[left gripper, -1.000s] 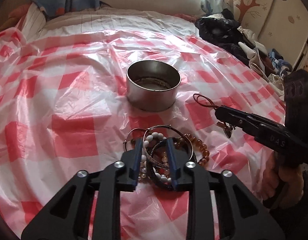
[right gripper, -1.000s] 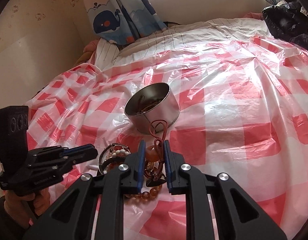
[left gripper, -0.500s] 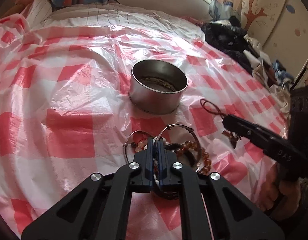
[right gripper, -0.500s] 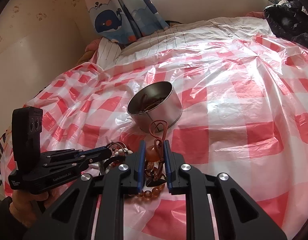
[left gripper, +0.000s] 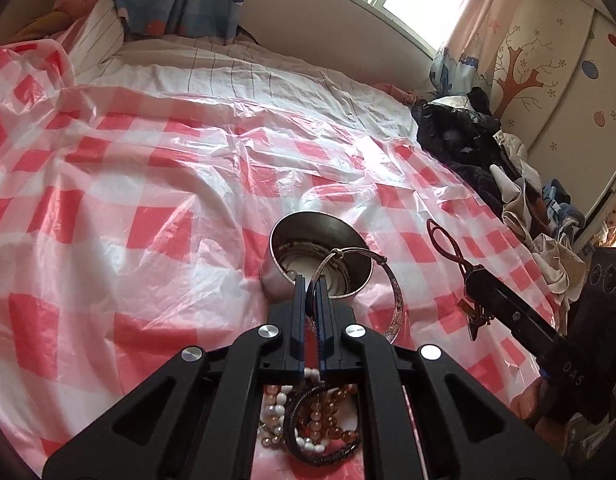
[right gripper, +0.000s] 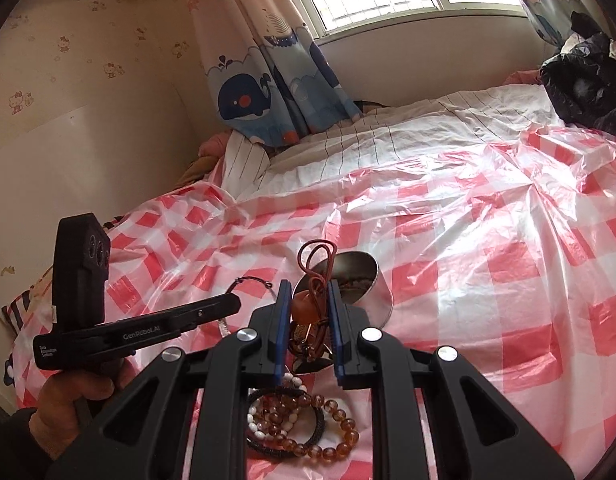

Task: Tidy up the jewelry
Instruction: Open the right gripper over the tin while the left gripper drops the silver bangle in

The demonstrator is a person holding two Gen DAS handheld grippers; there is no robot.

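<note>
The left gripper (left gripper: 311, 280) pinches a silver bangle (left gripper: 392, 292), lifted near the steel tin (left gripper: 275, 268). The right gripper (right gripper: 308, 296), marked "DAS" on its side, pinches a red-cord pendant (right gripper: 314, 280), also raised. The left body reads "GenRoboLAI". Bead bracelets (right gripper: 308, 424) lie near on the checked plastic sheet (right gripper: 488, 280)

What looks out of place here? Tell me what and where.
Nothing is spilled or damaged. The oddities: bead bracelets lie tangled in one heap on the checked plastic sheet, outside the metal tin. The left gripper holds a silver bangle; the right gripper holds a corded pendant, both lifted.
</note>
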